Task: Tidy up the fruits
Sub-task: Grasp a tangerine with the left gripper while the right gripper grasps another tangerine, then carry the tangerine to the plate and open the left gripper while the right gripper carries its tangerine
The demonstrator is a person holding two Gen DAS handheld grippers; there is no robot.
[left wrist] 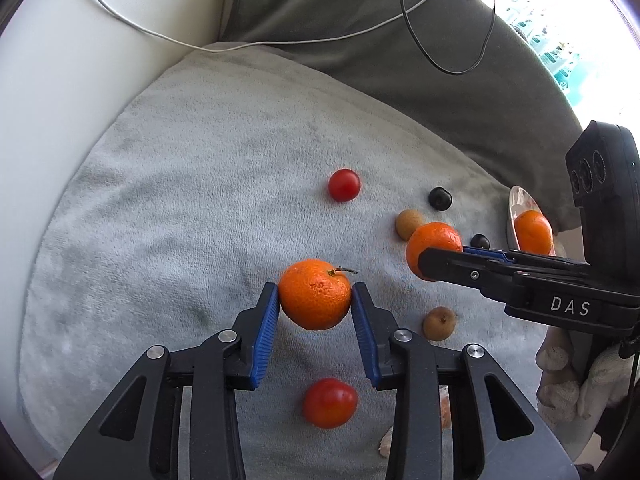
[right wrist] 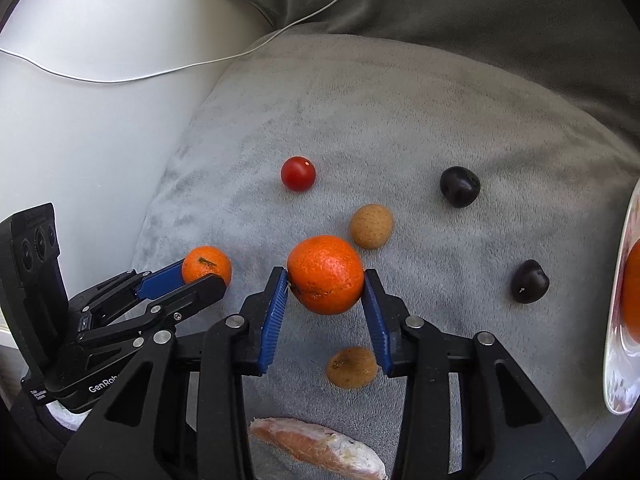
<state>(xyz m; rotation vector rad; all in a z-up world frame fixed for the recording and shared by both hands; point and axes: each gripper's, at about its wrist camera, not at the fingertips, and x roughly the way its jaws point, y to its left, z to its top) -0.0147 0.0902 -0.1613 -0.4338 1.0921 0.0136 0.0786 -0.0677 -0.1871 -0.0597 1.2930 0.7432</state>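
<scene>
Both tongs clamped on fruit over the grey fleece blanket [right wrist: 400, 120]. Left tongs [left wrist: 315, 300] pinching a stemmed mandarin [left wrist: 315, 295] between the blue pads, right tongs [right wrist: 326, 280] squeezing another mandarin [right wrist: 325, 274]. Scattered below: cherry tomato [right wrist: 298, 173], two dark plums [right wrist: 460, 186], two brownish longans [right wrist: 371, 226]. Third mandarin sitting on a white plate [right wrist: 616, 340] at the right edge.

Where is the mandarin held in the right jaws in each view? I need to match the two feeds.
Left wrist view: right of centre, the mandarin is partly hidden behind the right gripper.
Right wrist view: centre, mandarin clamped between the blue pads.
Shared landmark: the upper cherry tomato, up-left of it in both.
</scene>
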